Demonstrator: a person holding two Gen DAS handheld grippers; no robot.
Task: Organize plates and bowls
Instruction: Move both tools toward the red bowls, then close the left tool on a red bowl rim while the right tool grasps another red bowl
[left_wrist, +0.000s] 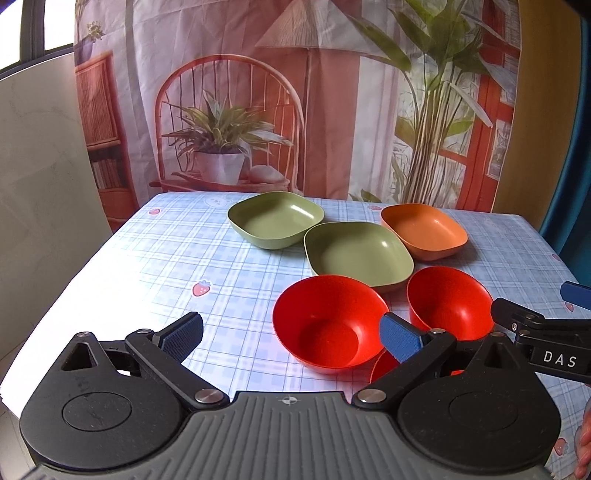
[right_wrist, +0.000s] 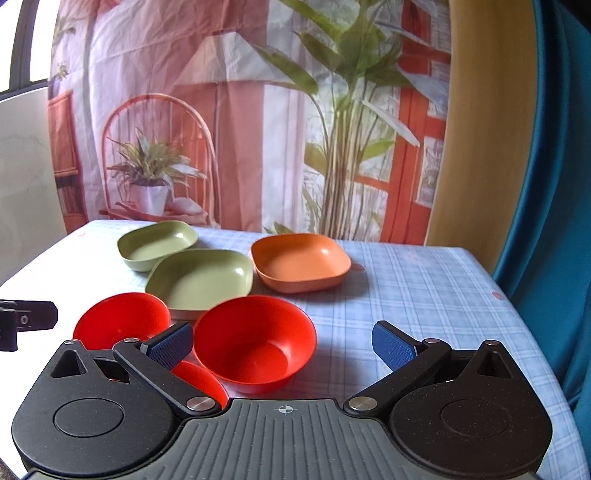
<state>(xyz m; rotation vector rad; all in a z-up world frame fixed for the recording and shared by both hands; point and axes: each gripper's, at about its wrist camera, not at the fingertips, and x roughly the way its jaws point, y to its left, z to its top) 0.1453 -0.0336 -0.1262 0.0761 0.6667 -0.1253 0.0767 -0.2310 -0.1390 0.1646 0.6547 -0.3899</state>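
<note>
"DAS" is printed on the right gripper (left_wrist: 546, 314), seen at the left view's edge. On the checked table (right_wrist: 424, 295) sit three red bowls (right_wrist: 255, 347), two green plates (right_wrist: 201, 277) and an orange plate (right_wrist: 301, 264). Both the left gripper (left_wrist: 291, 332) and the right hover wide apart, holding nothing.

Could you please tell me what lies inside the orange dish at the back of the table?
The orange dish looks empty: its floor and far walls show bare. The near wall hides a strip of its inside.
</note>
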